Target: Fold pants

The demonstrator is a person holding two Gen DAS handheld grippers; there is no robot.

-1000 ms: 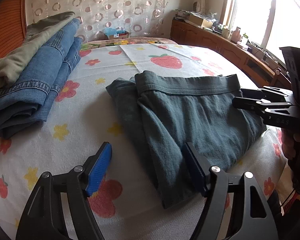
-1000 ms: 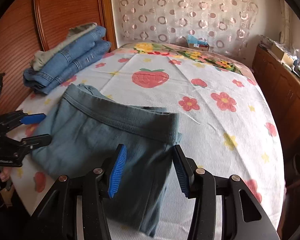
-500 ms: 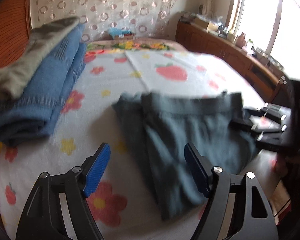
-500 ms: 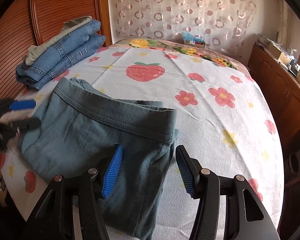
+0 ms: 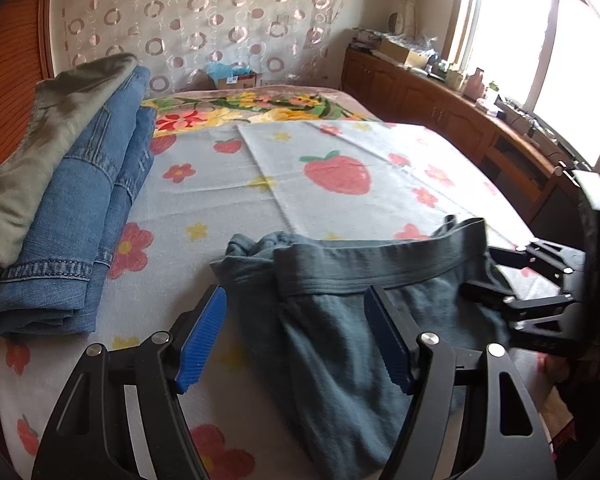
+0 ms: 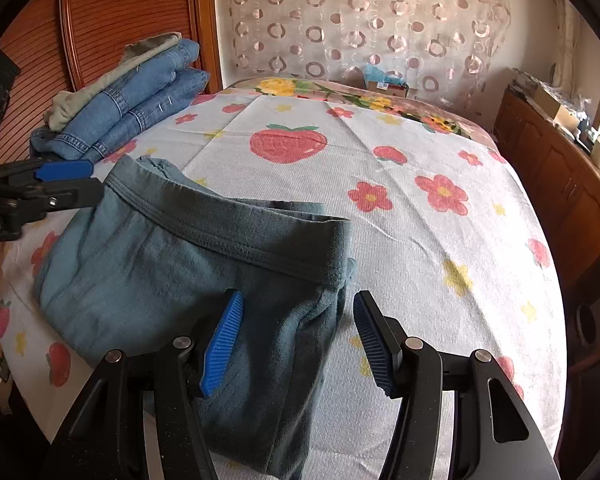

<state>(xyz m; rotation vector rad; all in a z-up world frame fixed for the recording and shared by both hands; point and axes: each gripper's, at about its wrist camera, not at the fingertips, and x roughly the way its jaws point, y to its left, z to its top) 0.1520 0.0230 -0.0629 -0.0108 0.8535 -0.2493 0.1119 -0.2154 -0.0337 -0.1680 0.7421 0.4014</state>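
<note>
The dark teal pants point(image 5: 340, 340) lie folded on the flowered bedspread point(image 5: 340, 152), waistband point(image 5: 380, 272) toward the far side. My left gripper point(image 5: 294, 296) hovers above their left edge; its jaws are closing, with cloth below them and no pad pressing on it. In the right wrist view the pants point(image 6: 160, 272) fill the lower left, and my right gripper point(image 6: 299, 298) stands open over their right corner without squeezing it. The right gripper point(image 5: 478, 272) shows at the waistband's right end, and the left gripper point(image 6: 60, 184) at its left end.
A stack of folded blue jeans point(image 5: 80, 220) topped by an olive garment point(image 5: 40, 132) sits at the bed's left against the wooden headboard point(image 6: 32, 60). A cardboard box point(image 5: 236, 78) stands by the curtain. Wooden cabinets point(image 5: 440, 108) run under the window on the right.
The left gripper has risen and drawn toward the pants' left edge, so the jeans stack looms larger. The right gripper's jaws have widened a little; it has stayed in place.
</note>
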